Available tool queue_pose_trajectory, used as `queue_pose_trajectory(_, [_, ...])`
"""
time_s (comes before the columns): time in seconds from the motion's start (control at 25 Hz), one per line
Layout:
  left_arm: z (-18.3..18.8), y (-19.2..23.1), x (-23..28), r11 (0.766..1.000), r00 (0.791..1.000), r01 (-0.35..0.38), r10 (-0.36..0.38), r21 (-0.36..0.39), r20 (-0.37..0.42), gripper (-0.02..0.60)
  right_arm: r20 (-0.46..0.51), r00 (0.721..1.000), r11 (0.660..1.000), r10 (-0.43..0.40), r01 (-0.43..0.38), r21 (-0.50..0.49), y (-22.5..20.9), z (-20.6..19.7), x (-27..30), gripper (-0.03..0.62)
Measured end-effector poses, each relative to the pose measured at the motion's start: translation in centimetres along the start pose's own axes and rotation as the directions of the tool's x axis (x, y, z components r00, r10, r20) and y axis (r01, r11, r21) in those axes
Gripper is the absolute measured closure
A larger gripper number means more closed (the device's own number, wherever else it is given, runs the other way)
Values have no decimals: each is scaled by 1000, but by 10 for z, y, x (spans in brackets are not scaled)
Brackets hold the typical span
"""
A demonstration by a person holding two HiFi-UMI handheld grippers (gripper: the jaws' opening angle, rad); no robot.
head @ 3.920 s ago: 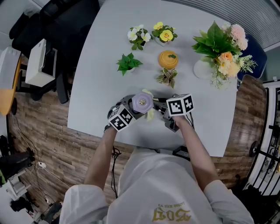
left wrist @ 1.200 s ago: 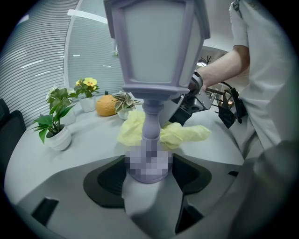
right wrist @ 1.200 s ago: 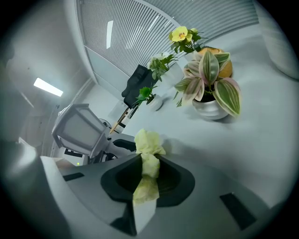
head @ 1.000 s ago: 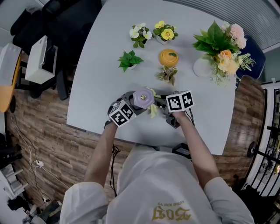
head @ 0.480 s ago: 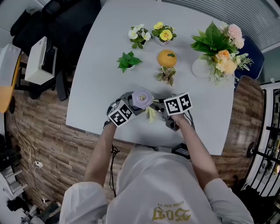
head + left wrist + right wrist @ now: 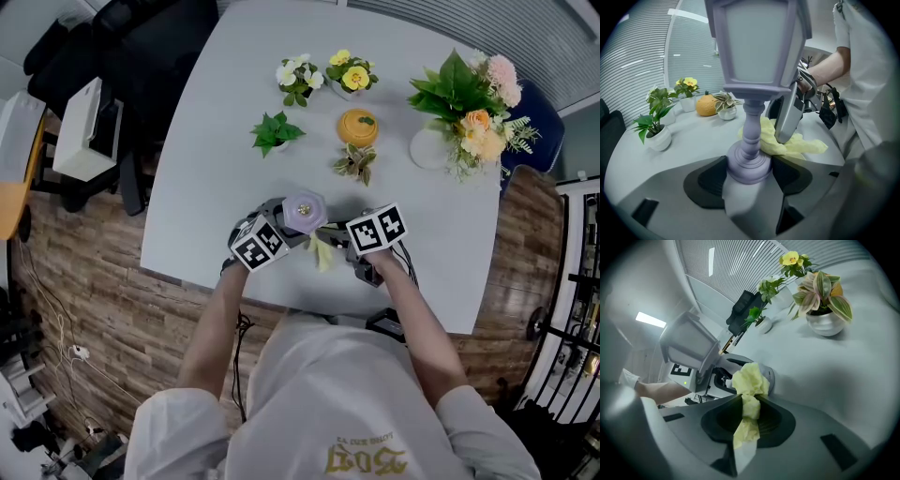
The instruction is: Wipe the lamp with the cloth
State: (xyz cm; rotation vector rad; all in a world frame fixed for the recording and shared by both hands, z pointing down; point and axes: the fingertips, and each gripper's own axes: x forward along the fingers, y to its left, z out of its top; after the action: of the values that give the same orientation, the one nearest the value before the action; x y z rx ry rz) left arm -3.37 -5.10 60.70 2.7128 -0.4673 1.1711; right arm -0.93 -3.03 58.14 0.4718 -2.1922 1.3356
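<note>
Seen from the head view, I am working at the near edge of a pale grey table [image 6: 225, 122], with both tools meeting just below the centre of the frame. My left gripper [image 6: 749, 177] is clamping the round foot of a lilac lantern-style lamp [image 6: 757, 51], its jaws closed snugly on either side of the base and keeping it upright on the tabletop. My right gripper [image 6: 747, 420], coming in from the right, is pinching a crumpled yellow cloth [image 6: 749, 380] between jaws drawn nearly together; the bunched end of the cloth is pressing against the lamp's lower stem and foot, while a loose tail is hanging back through the jaws. In the left gripper view, one finger [image 6: 790, 112] of the right tool is slanting down onto the cloth at centre right. Toward the upper half of the head view, small potted plants [image 6: 275, 133], an orange pot [image 6: 358, 127] and a bouquet [image 6: 473, 94] are standing well apart from the lamp.
</note>
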Motion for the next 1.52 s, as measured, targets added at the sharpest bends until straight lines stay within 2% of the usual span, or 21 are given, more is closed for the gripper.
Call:
queue_pose_trajectory(0.8, [0,0,0,1000,1000,-3,3,3,2,276,-9,999,999,-32,32,-24,-6,-4,0,522])
queue_pose_trajectory(1.52, [0,0,0,1000,1000,-3,3,3,2,276,36,993,994,-109,110,-26,-24,7,-10,523])
